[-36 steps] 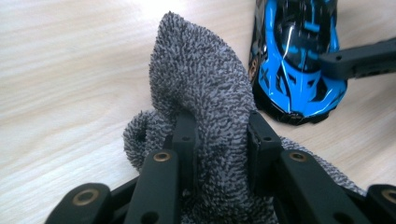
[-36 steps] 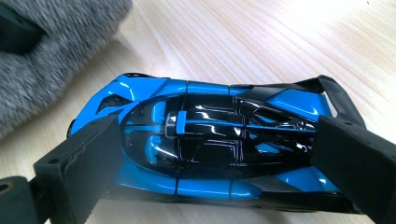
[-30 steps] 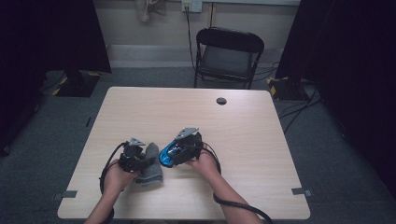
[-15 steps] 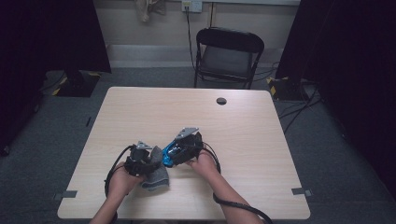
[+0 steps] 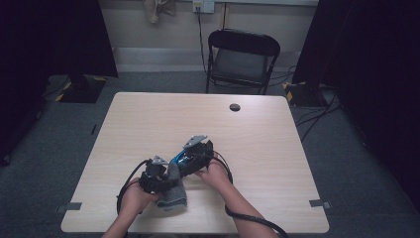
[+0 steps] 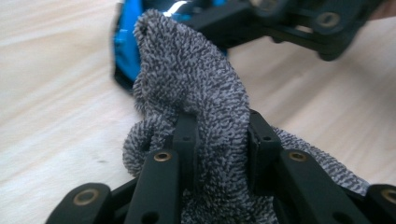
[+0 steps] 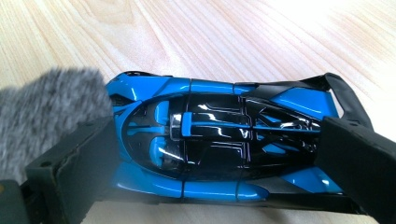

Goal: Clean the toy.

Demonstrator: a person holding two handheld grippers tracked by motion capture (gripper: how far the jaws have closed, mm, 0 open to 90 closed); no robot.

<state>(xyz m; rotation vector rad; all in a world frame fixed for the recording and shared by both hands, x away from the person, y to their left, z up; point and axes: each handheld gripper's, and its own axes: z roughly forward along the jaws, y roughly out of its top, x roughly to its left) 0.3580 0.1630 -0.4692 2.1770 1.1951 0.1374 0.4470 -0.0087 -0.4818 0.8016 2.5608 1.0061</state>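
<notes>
clamping a fold of grey speckled cloth (image 6: 205, 93) between its two black jaws, the left tool (image 5: 154, 174) is holding the fabric bunched up and pressed against the nose of the blue toy car (image 6: 125, 44). the rest of the cloth (image 5: 173, 196) is lying crumpled on the surface (image 5: 277, 148) just under that tool. the right tool (image 5: 195, 151) is gripping the blue and black toy sports car (image 7: 219, 140) end to end, one jaw sitting at each end of the body, roof facing the camera. in the high view both hands are working close together near the front edge of the light wood surface, the car (image 5: 181, 161) sitting between the two tools. a black folding chair (image 5: 241, 59) is standing beyond the far edge.
</notes>
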